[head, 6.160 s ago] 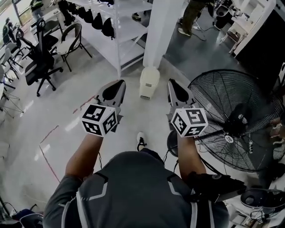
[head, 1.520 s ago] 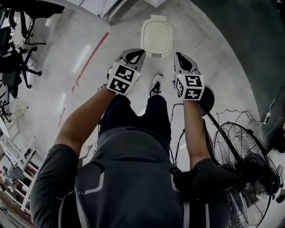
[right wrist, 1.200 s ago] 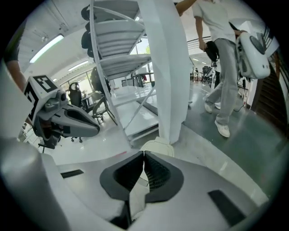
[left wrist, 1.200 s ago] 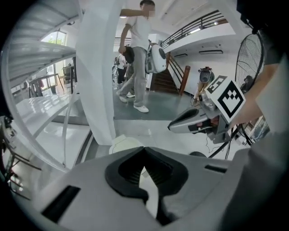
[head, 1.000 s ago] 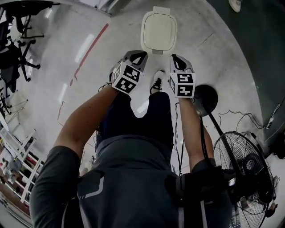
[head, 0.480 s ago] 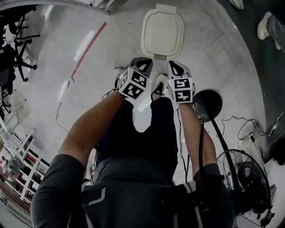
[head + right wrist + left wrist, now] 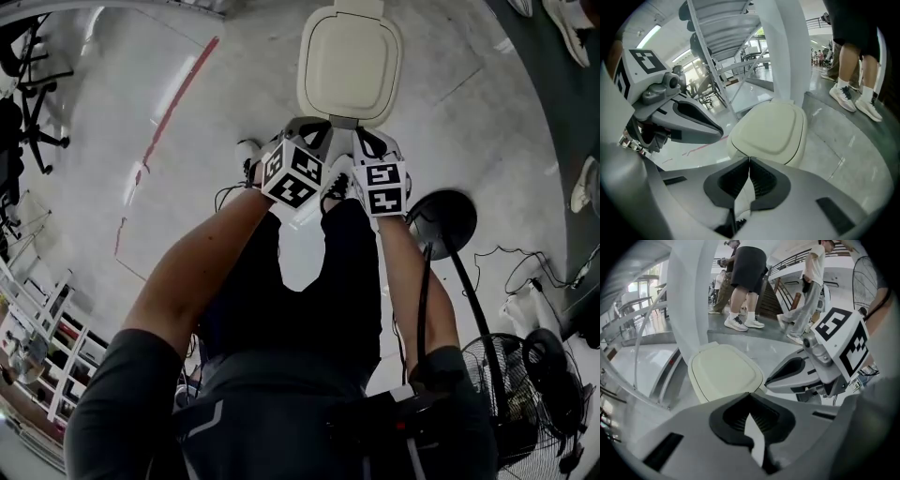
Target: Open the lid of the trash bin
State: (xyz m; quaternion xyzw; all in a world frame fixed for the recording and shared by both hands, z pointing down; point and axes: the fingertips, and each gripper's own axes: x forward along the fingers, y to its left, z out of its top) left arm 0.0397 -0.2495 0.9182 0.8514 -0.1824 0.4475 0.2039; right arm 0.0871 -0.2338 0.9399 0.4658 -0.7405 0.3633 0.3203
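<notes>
left hand-held gripper, right hand-held gripper moved nearer trash bin lid; both jaws pressed together, empty; lid still down.

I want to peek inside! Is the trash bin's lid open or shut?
Shut. The cream lid lies flat, and no gap shows under its rim in the head view or either gripper view.
</notes>
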